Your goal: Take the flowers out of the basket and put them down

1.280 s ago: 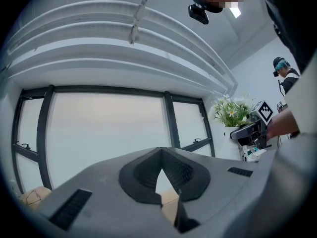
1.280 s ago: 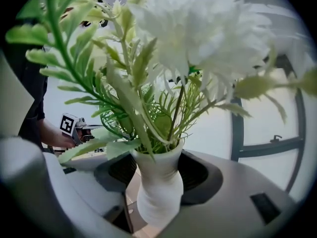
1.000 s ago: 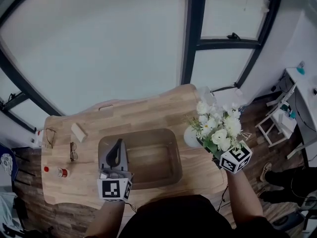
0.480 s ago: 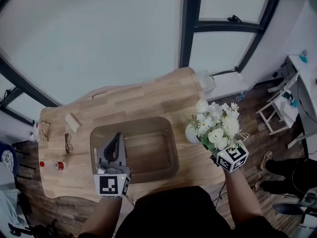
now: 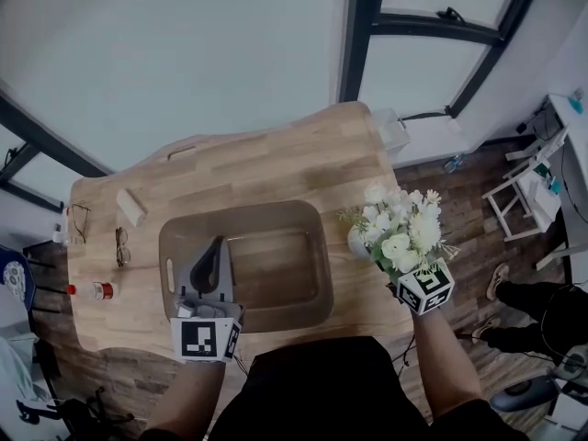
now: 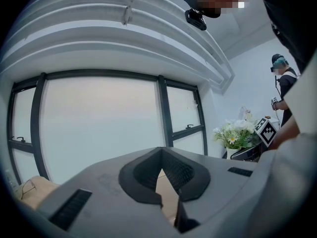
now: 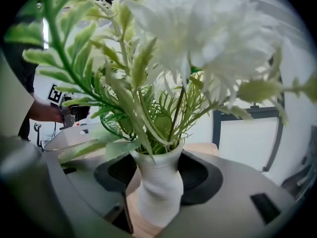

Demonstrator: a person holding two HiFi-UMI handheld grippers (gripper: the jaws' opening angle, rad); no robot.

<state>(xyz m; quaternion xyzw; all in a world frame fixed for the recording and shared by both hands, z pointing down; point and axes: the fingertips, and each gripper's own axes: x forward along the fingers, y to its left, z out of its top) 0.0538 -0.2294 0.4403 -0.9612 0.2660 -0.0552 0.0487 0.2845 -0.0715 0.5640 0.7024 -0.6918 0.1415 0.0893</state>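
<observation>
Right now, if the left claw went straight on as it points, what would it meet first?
Probably nothing near: the left claw points level over the basket, toward the window glass.

**Head view:** the camera sits above the person and faces steeply down on the wooden table (image 5: pixel 276 168) from well above, with the basket (image 5: pixel 323 255) at centre, the left gripper (image 5: pixel 218 246) at lower left and the right gripper (image 5: pixel 366 246) at lower right. **Left gripper view:** the camera rides low behind its own jaws and faces level towards the windows (image 6: pixel 99 128), catching the flowers (image 6: pixel 237 132) and the right gripper's marker cube (image 6: pixel 267 131) at its right edge. **Right gripper view:** the camera sits very close to the vase (image 7: pixel 157 187), with foliage filling the frame, and looks past it to the left gripper's cube (image 7: pixel 55 94); all three views share the flowers.
</observation>
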